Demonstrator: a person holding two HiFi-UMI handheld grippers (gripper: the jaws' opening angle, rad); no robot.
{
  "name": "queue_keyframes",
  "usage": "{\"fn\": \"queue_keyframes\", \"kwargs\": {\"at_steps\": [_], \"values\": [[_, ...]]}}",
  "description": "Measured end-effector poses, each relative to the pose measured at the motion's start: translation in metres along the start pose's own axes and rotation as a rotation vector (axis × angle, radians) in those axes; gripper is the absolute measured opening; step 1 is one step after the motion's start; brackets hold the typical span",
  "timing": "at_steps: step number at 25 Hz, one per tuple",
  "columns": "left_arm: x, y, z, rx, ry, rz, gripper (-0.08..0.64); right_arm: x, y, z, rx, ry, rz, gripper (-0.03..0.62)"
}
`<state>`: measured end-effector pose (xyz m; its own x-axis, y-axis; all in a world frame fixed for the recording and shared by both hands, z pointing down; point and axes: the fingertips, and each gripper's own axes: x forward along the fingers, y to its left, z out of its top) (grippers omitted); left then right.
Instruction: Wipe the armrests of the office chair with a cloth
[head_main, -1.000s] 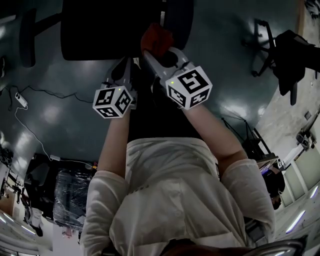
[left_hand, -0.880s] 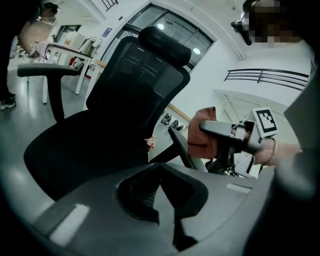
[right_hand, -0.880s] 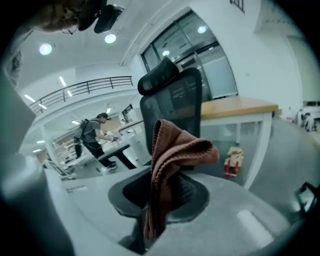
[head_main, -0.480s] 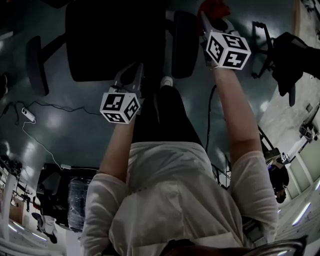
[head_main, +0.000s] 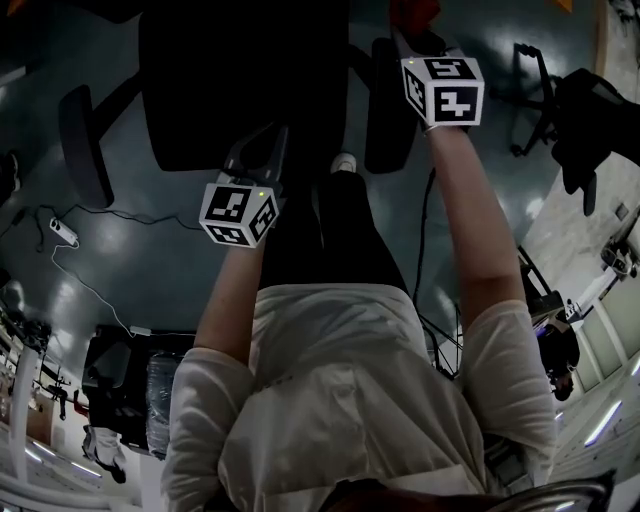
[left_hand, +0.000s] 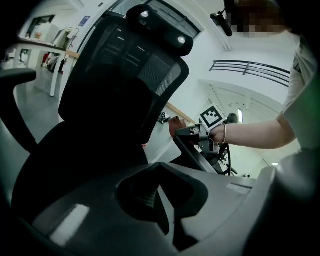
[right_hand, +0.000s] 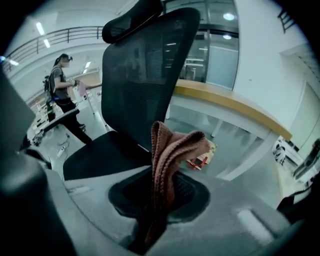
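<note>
The right tool (right_hand: 156, 216) is clamped shut on a reddish-brown cloth (right_hand: 172, 150), which stands up folded between its jaws. In the head view this tool (head_main: 408, 38) holds the cloth (head_main: 414, 12) at the far end of the office chair's armrest (head_main: 390, 110) on the person's right; whether the cloth touches it cannot be told. The left tool (left_hand: 167, 212) has its jaws together with nothing in them, and it points at the chair's seat (head_main: 240, 85) near its front edge.
</note>
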<state>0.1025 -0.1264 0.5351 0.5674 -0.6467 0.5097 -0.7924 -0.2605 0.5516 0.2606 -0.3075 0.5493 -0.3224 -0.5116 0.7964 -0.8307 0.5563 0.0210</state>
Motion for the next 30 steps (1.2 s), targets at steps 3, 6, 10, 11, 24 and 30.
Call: {"fn": "queue_keyframes", "kwargs": {"at_steps": [3, 6, 10, 11, 24, 30], "values": [[-0.002, 0.003, 0.000, -0.007, 0.006, -0.002, 0.015, 0.004, 0.017, 0.009, -0.113, 0.029, 0.026, 0.048], [-0.004, 0.004, 0.000, -0.007, 0.013, -0.005, 0.015, 0.005, 0.040, 0.020, -0.170, 0.022, 0.076, 0.048], [-0.005, 0.010, 0.002, -0.007, 0.012, 0.010, 0.015, 0.006, 0.069, 0.023, -0.222, 0.018, 0.124, 0.048], [-0.005, 0.011, 0.003, -0.007, 0.010, 0.012, 0.015, 0.005, 0.076, 0.022, -0.238, 0.021, 0.136, 0.048], [-0.022, 0.006, 0.011, 0.030, -0.038, 0.015, 0.015, -0.026, 0.134, -0.033, -0.461, 0.120, 0.246, 0.048], [-0.045, -0.001, 0.001, 0.024, -0.090, 0.050, 0.015, -0.050, 0.154, -0.059, -0.426, 0.121, 0.282, 0.048]]}}
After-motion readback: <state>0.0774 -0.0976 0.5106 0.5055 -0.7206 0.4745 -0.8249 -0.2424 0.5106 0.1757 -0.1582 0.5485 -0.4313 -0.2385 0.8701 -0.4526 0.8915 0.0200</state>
